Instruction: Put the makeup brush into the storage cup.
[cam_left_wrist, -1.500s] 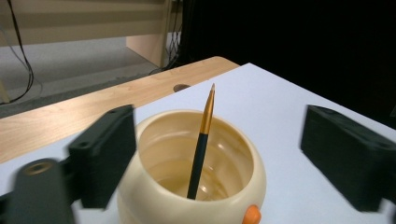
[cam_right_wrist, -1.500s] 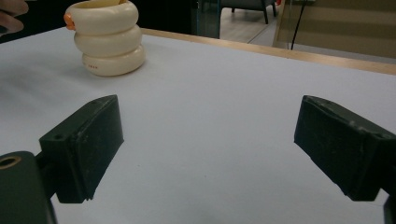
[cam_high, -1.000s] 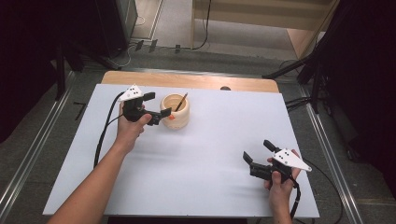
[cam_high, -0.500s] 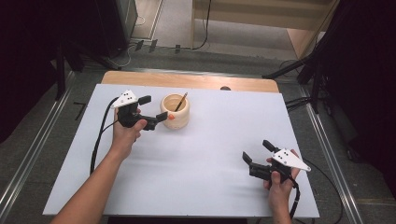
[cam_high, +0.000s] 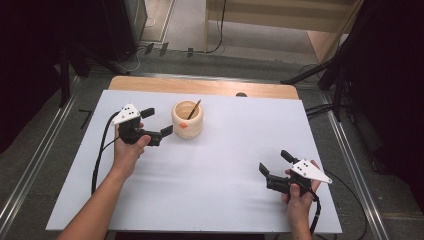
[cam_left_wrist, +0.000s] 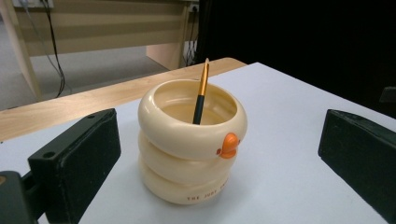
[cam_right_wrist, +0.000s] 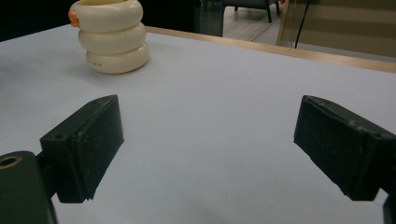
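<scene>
A: Start with the room around you. What lies past the counter (cam_high: 210, 170)?

B: Grey floor with loose cables, black stands on both sides, and pale wooden furniture at the back. Your counter is a wooden top under a white sheet, with a bare wood strip along its far edge.

A: And the thing you're working at?

B: A cream cup (cam_high: 187, 119), shaped like three stacked rings, with an orange beak (cam_left_wrist: 229, 145) on its upper ring. It stands upright on the white sheet, toward the far left of the middle. Low on its bottom ring is small brownish print; you can read "THE JUST", and the rest curves out of sight.

A: Anything in it?

B: A brush (cam_left_wrist: 201, 93) with a black shaft and a gold upper part, leaning against the inside wall, its tip above the rim.

A: Where are your tools?

B: Your left tool (cam_high: 159, 123) is just beside the cup on its left, its jaws spread wide and gripping nothing; in the left gripper view the cup sits between them, a little beyond the tips, without contact. Your right tool (cam_high: 272, 162) is well apart, near the counter's front right, low over the sheet, jaws likewise wide apart and empty.
</scene>
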